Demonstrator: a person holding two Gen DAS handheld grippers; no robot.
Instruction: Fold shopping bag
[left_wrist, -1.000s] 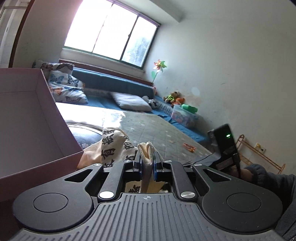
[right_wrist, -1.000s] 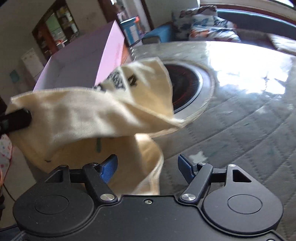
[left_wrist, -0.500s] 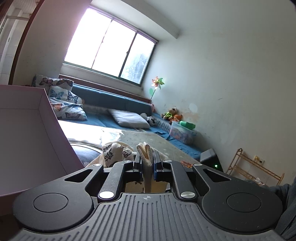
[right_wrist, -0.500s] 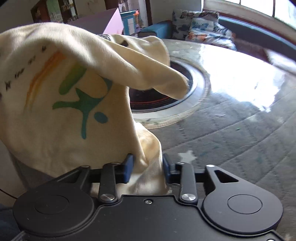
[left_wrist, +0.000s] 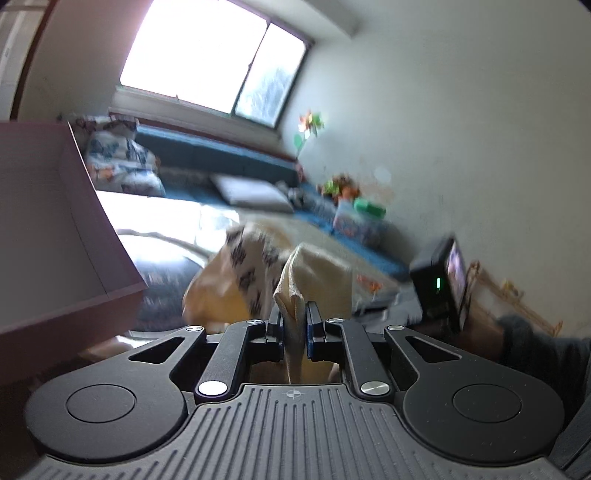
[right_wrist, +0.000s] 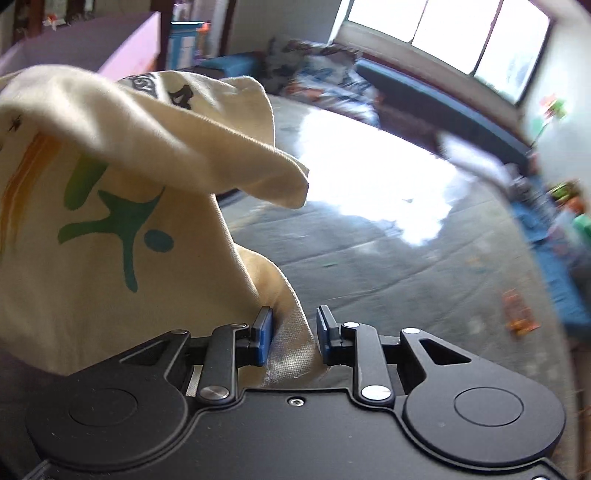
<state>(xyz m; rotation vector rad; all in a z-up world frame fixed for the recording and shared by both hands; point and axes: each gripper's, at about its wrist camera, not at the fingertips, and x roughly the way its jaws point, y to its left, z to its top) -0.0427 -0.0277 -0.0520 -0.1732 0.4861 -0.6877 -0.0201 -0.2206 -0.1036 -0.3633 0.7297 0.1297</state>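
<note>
The cream shopping bag (right_wrist: 129, 221), printed with green and orange marks and black characters, hangs bunched between both grippers above the table. My right gripper (right_wrist: 295, 332) is closing its jaws on a lower edge of the cloth, which fills the gap between the blue pads. In the left wrist view my left gripper (left_wrist: 294, 317) is shut on a folded corner of the bag (left_wrist: 325, 273); the rest billows beyond the fingers. The back of the right gripper's body (left_wrist: 439, 284), with a green light, shows at the right.
An open pink box (left_wrist: 44, 221) stands at the left, close to the bag. The grey quilted table (right_wrist: 369, 258) has a dark round inset (left_wrist: 166, 273). A sleeve (left_wrist: 535, 343) is at the right. Cushions, a bench and toys line the far wall.
The right jaws came together from wide open onto the bag's edge, and the right view swung round towards the window. The bag rose and bunched up. The left grip is unchanged.
</note>
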